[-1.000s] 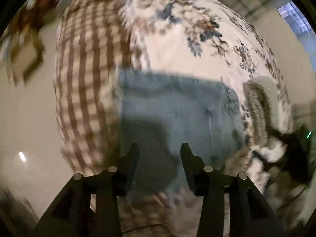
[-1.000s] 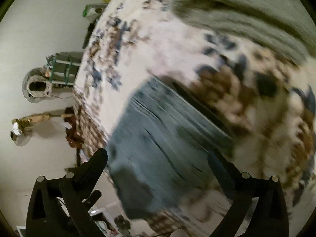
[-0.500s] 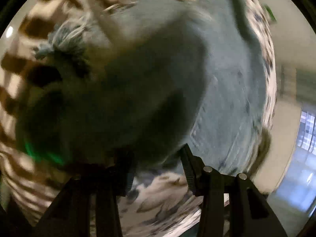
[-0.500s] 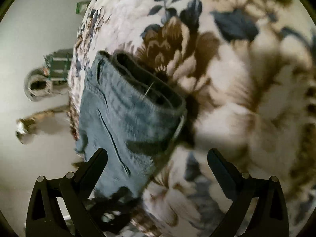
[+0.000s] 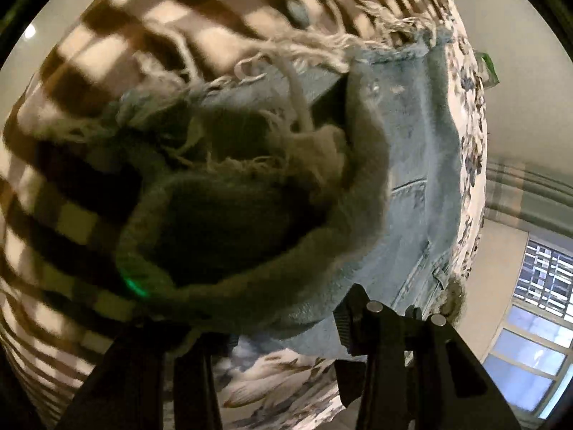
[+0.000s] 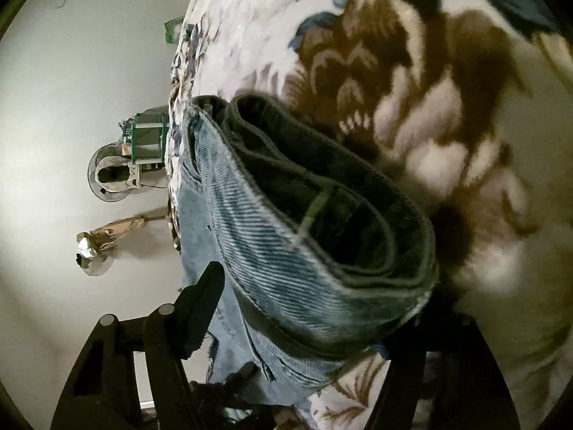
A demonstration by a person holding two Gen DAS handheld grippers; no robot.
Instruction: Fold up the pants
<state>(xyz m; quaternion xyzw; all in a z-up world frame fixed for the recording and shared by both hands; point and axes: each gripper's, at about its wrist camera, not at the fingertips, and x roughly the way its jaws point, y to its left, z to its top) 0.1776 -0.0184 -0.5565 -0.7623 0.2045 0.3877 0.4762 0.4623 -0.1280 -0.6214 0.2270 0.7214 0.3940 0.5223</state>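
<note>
Folded light-blue jeans [image 5: 412,193] lie on a floral bedspread [image 5: 472,114]. In the left wrist view the frayed hem end [image 5: 258,165] fills the middle, right in front of my left gripper [image 5: 283,326]. Its jaws stand apart around the denim edge; the left finger is partly hidden by cloth. In the right wrist view the stacked folded edge of the jeans [image 6: 322,236] sits between the fingers of my right gripper [image 6: 315,308]. Its jaws are wide apart around the stack; the right finger is mostly hidden in shadow behind the denim.
A brown checked blanket [image 5: 89,82] lies beside the jeans. The floral bedspread [image 6: 412,71] extends beyond the fold. A fan [image 6: 111,179] and a green stand [image 6: 147,139] are by the wall. A window [image 5: 537,308] is at right.
Both grippers have swung down from above the bed to the jeans, left at the frayed hem end, right at the folded edge. The denim now sits between both pairs of fingers.
</note>
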